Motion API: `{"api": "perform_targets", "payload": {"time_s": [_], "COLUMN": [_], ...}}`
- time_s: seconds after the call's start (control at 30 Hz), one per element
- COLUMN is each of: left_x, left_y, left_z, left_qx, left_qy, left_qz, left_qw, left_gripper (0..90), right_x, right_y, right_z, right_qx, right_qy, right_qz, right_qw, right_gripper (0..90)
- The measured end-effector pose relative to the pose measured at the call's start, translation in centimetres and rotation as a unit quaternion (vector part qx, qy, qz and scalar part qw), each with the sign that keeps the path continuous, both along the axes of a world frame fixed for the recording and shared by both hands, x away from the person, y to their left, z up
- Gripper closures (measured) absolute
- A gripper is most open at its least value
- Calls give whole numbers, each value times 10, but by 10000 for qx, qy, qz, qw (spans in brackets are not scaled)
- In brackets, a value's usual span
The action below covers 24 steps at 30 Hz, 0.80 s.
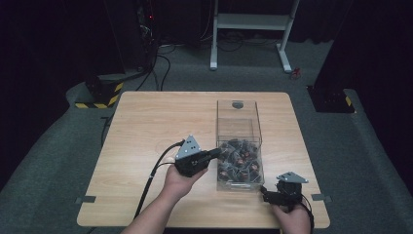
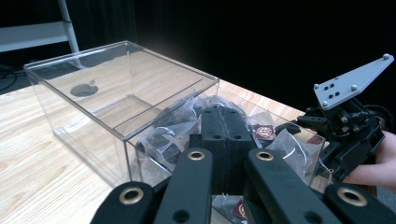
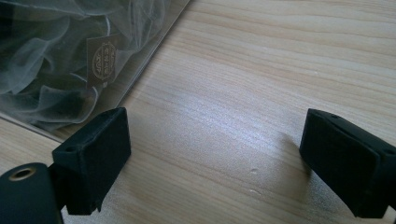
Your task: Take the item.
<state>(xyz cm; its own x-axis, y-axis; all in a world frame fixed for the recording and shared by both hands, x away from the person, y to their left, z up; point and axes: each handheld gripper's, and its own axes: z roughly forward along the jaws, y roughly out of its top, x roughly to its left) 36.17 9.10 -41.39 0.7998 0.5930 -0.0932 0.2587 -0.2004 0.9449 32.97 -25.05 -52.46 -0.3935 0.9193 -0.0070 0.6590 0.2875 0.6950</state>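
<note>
Left gripper (image 2: 223, 122) clamped shut on nothing over the clear box (image 1: 238, 146), right gripper (image 3: 212, 154) gaping on bare table (image 3: 261, 70) — risk of jabbing shut tips into sachets (image 2: 163, 135), grabbing none.

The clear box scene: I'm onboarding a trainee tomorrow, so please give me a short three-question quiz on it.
1. True or false: the left claw has its jaws pressed together.
2. Which part of the clear box holds the small wrapped packets? A) the end nearer the person B) the far end C) both ends evenly
3. What lies under the open jaws of the right claw?

Key
1. True; in the left gripper view the two pads meet with no gap.
2. A; the far end looks empty.
3. Bare wooden table; the box stands just beside one jaw, with nothing between the jaws.
</note>
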Motion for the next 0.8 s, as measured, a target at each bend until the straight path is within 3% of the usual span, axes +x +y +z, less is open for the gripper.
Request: {"api": "perform_targets", "payload": {"time_s": [0.8], "left_x": [4], "left_y": [49], "left_z": [2], "left_qx": [-41], "left_qy": [-60], "left_qz": [534], "left_qw": [9985], "left_gripper": [900], "right_x": [0], "right_y": [0], "right_z": [0], "right_qx": [-3], "right_qy": [-3], "right_qz": [4], "right_qw": [10000], "right_gripper": [86]}}
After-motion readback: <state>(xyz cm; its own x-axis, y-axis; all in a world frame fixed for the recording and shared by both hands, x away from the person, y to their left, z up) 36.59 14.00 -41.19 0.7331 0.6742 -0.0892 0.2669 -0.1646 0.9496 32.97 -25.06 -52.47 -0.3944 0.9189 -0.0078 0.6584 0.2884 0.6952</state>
